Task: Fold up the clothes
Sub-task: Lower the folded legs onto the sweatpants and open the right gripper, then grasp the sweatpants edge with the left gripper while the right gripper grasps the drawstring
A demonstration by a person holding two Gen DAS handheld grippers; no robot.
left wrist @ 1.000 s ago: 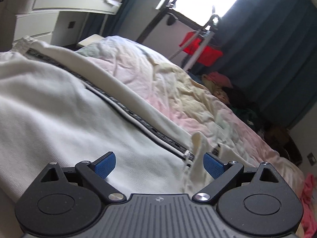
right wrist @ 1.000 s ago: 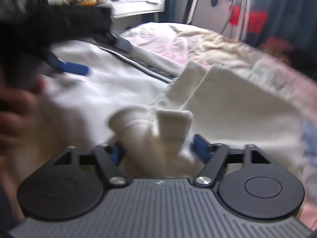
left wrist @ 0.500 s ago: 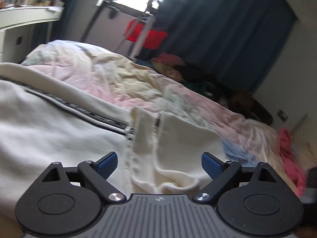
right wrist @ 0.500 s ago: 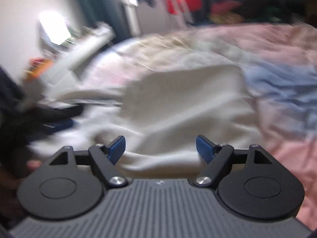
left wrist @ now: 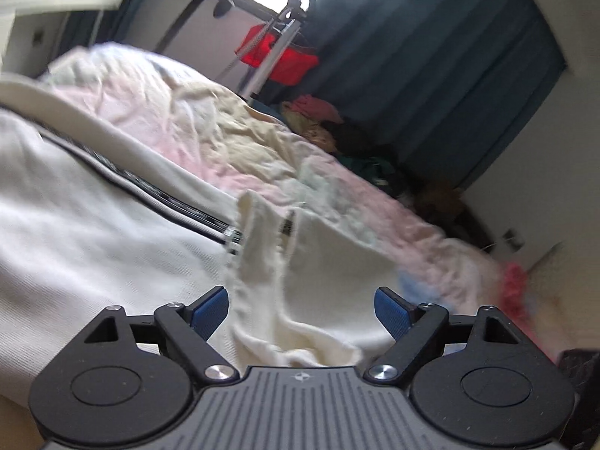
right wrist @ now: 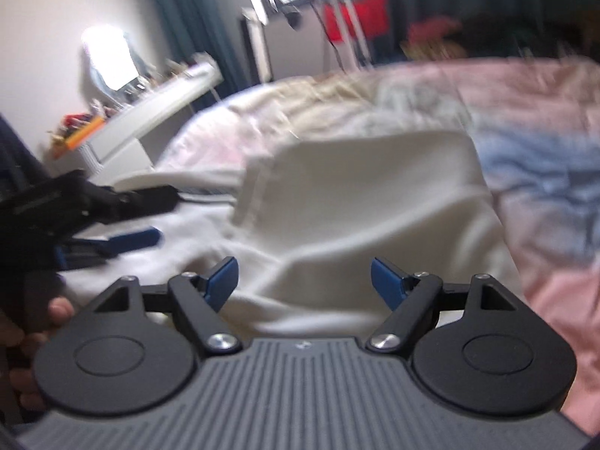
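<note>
My left gripper [left wrist: 302, 309] sat jaws apart over the cream jacket's [left wrist: 93, 247] rumpled hem, nearer it than my right gripper [right wrist: 303, 279], also apart.

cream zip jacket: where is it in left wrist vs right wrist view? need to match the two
Left wrist: cream jacket fills lower left, its zipper running diagonally to centre.
Right wrist: same jacket fills centre, blurred; zipper barely shows.
Shared landmark: red fabric on the rack by the window.
</note>
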